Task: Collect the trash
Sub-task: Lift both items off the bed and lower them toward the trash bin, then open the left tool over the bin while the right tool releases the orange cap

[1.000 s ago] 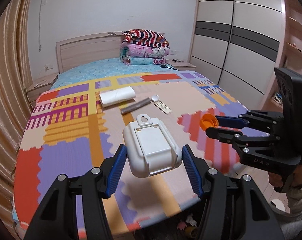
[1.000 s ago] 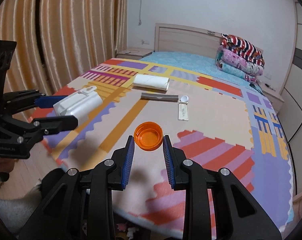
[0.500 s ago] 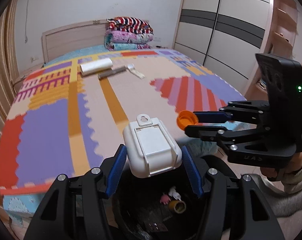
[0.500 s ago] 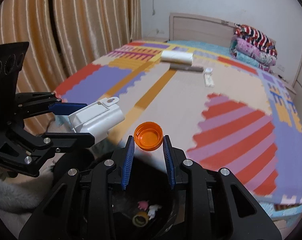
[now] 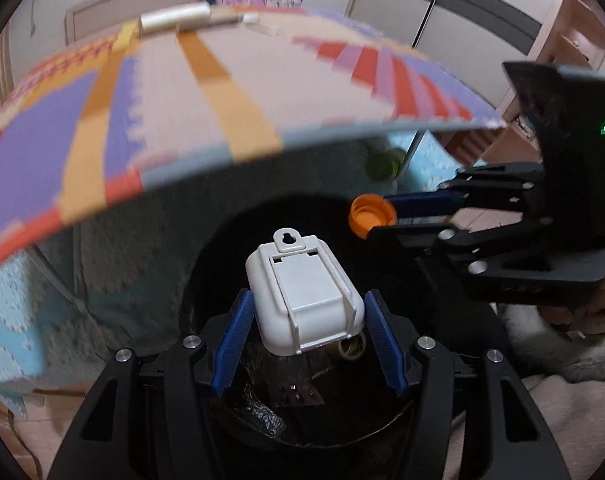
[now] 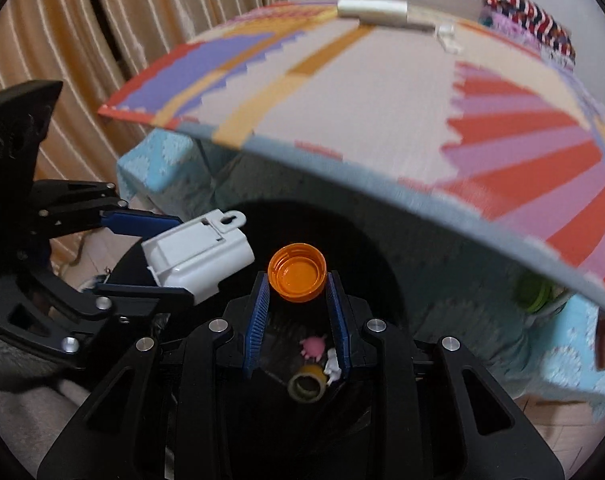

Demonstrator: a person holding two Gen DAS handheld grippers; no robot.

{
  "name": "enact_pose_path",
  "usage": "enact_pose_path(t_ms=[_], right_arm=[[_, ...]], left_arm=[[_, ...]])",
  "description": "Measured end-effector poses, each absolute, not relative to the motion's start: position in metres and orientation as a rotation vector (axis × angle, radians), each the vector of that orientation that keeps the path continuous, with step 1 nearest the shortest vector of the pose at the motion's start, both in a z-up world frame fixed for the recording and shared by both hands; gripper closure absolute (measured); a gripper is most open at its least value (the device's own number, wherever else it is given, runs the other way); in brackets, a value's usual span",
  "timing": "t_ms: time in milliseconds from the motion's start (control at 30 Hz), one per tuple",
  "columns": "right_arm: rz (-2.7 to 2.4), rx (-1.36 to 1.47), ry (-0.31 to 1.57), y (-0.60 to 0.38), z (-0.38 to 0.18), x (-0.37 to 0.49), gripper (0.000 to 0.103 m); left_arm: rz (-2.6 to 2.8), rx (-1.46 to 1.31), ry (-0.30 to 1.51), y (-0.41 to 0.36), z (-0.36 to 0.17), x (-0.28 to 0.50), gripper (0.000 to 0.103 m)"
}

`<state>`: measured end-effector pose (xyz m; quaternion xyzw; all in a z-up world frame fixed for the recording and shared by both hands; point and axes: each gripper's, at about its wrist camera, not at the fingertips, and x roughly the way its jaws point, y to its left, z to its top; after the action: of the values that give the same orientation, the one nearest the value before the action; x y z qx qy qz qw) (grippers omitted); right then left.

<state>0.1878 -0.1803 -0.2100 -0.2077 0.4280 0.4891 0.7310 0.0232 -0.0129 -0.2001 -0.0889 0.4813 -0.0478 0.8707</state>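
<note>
Two claws over the black bin (image 5: 230, 248): left claw (image 5: 306, 332) pinches a boxy white case (image 5: 302, 300), right claw (image 6: 297, 300) a ribbed orange cap (image 6: 297, 266)

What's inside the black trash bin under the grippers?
Inside the black bin lie a pink blob-shaped piece, a small white piece and a yellowish tape ring. The grippers and their loads hide the rest of the bottom.
</note>
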Motion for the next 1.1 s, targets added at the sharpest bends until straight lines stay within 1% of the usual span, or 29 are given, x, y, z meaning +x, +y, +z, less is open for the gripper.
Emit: enact_pose_path(t_ms=[233,533,767,900,967,1100], right_arm=[[1.072,-0.486,1.015,-0.177,-0.242,0.185,0.074],[1.032,-0.564,1.108,-0.167,-0.285,0.185,0.074],[1.034,-0.617,1.147,-0.164,-0.299,0.180,0.073],[1.040,-0.625,1.155,-0.163,-0.301,0.178,0.073],[1.041,-0.622,1.157,-0.163,-0.302,0.179,0.072],[1.061,-0.628,1.150,-0.162,-0.299,0.176,0.060]], left_arm=[[-0.083,-0.206,1.109,-0.011,-0.242,0.031,0.047],[-0.084,-0.150,1.205,-0.021,-0.275,0.038,0.047],[-0.091,-0.046,1.245,-0.042,-0.283,0.039,0.047],[-0.093,-0.059,1.240,-0.038,-0.281,0.037,0.047],[-0.091,-0.068,1.238,-0.035,-0.281,0.037,0.047],[-0.091,-0.102,1.225,-0.029,-0.278,0.036,0.046]])
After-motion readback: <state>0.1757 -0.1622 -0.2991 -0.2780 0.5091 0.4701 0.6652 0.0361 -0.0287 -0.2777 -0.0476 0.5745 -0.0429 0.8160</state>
